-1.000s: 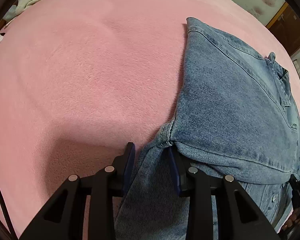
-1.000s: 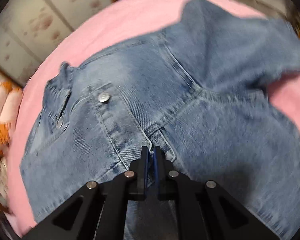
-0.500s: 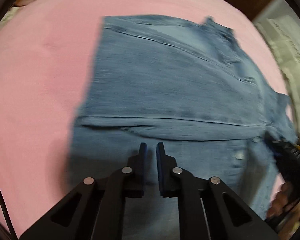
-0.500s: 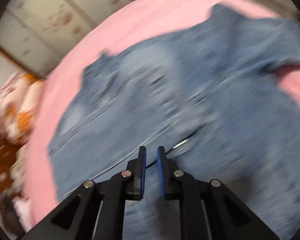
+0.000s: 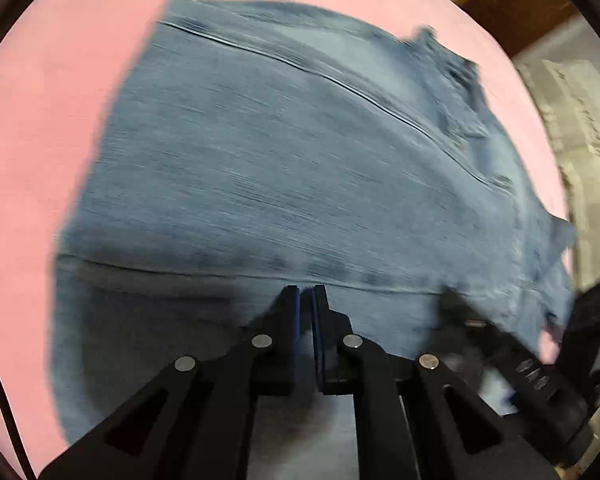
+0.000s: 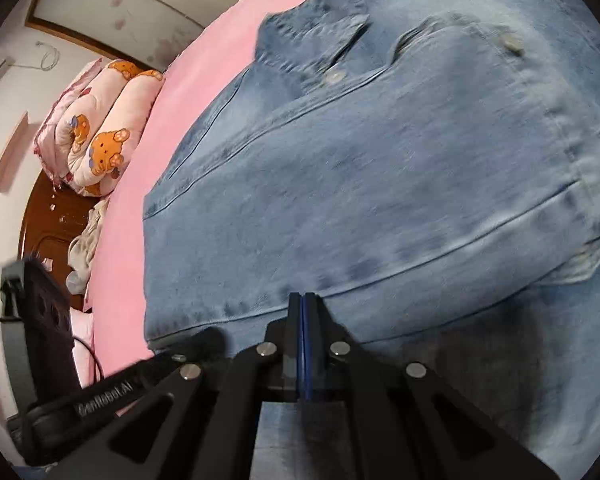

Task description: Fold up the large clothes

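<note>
A blue denim jacket (image 5: pixel 284 168) lies spread on a pink blanket (image 5: pixel 48 120), its collar (image 6: pixel 316 36) at the far end and a folded edge running across near both grippers. My left gripper (image 5: pixel 306 292) hovers over that folded edge with its jaws almost closed and nothing visibly between them. My right gripper (image 6: pixel 303 298) is shut at the same edge, with no cloth seen between the pads. The right gripper also shows at the lower right of the left wrist view (image 5: pixel 520 364); the left one shows at the lower left of the right wrist view (image 6: pixel 112 392).
A rolled quilt with a bear print (image 6: pixel 104 128) lies at the bed's head beside a wooden headboard (image 6: pixel 44 216). Pale crumpled cloth (image 6: pixel 86 248) sits at the blanket's edge. A wooden door (image 5: pixel 512 8) and a patterned cover (image 5: pixel 580 152) stand past the far side.
The left gripper was open around a jacket fold a second ago, then closed and swung over the jacket. The right gripper let go of the seam it pinched and both moved back.
</note>
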